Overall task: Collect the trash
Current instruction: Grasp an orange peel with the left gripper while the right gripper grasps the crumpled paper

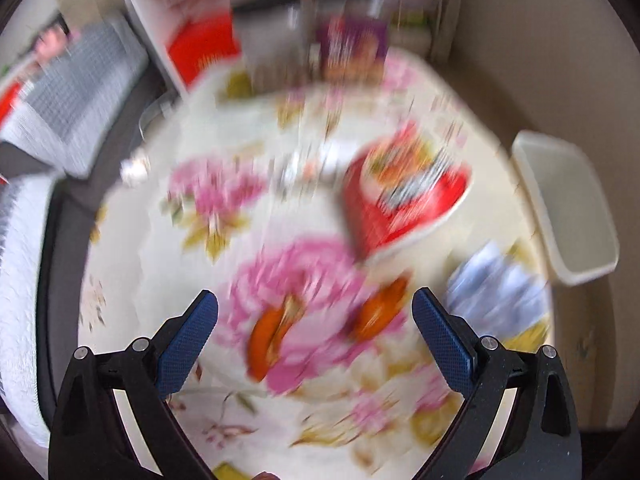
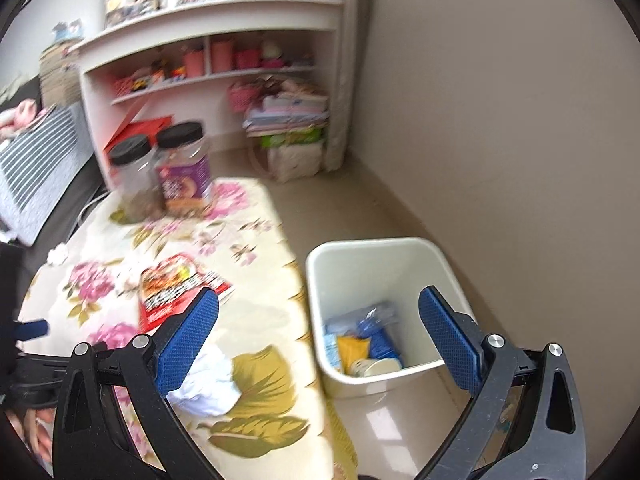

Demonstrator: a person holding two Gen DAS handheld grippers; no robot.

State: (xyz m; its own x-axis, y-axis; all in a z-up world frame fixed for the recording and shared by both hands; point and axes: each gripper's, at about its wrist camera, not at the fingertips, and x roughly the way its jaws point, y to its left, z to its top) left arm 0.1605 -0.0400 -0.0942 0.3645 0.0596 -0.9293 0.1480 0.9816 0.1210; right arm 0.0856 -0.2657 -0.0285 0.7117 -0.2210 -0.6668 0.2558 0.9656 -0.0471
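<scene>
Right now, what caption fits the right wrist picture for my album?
Open right tool hangs over the white bin of trash beside the flowered table.

My left view smears with motion blur; my right is sharper, daylight patching the table's [image 2: 256, 216] far edge.

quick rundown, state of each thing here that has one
left gripper: open, nothing between the pads
right gripper: open, empty
bin: upright on the floor beside the table, trash in the bottom
red packet: lying flat on the tablecloth
white paper wad: crumpled, on the table
two jars: upright, black lids on
orange peels: on the table, blurred
</scene>
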